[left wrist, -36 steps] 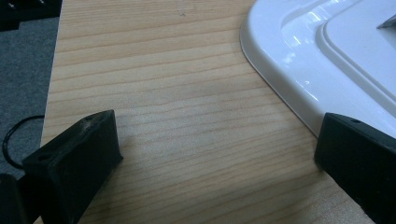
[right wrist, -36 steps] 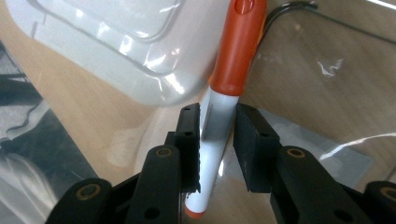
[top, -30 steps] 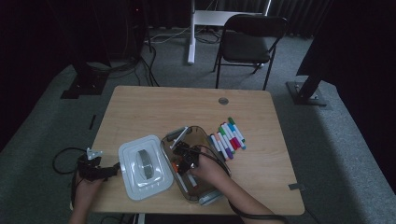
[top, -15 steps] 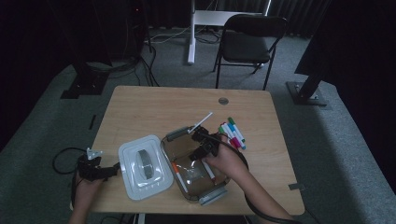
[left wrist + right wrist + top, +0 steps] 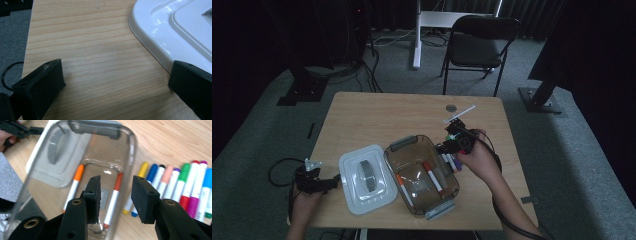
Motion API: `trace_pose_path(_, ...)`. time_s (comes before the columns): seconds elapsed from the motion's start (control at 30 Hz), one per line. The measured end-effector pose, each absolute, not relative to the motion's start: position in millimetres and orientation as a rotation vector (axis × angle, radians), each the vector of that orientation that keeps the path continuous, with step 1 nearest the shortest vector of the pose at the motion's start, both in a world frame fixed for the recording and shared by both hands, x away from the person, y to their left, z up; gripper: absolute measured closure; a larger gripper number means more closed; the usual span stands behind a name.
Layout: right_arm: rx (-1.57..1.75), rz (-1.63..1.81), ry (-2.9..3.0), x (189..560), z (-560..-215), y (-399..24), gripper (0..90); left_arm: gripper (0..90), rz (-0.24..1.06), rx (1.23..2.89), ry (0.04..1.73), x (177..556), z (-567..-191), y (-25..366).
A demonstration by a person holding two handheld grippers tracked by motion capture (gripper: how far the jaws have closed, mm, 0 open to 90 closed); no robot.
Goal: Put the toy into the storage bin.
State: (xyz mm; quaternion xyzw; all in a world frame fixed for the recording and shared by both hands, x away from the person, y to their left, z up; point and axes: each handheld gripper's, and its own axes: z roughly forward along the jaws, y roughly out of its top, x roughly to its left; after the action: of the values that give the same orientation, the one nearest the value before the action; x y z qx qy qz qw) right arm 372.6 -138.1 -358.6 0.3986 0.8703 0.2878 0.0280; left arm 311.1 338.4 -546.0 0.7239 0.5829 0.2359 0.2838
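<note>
High view: a wooden table (image 5: 377,120) stands on grey carpet in a dark room, with a black folding chair (image 5: 477,45) behind it and cables on the floor. A clear plastic box (image 5: 424,172) sits on the table near the front. Two markers lie inside it — one with an orange cap (image 5: 404,190) and one with a red cap (image 5: 432,176). A white lid (image 5: 364,177) lies flat just beside the box, on its left. A row of markers (image 5: 451,161) lies on the table at the right side of the box.

The left gripper (image 5: 314,180) rests at the front left edge of the table, next to the lid. In the left gripper view its jaws are wide apart, with bare wood between them.

The right gripper (image 5: 457,140) hovers over the row of markers. A second ago it was down in the box — now it is up and off to the right. Its jaws have just been opening, and in the right gripper view nothing is between them. The red marker now lies in the box.
</note>
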Motion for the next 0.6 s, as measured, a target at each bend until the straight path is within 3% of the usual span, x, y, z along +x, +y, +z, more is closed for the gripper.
trace_pose_path(0.3, 1.311, 0.878, 2.636, 391.5, -379.6, -170.2, 53.4, 0.5, 0.632, 1.939, 1.558, 311.0, -546.1, 338.5)
trace_pose_path(0.6, 1.352, 0.861, 2.560, 415.4, -397.8, -196.1, 55.0, 0.5, 0.631, 1.938, 1.560, 311.0, -546.1, 338.4)
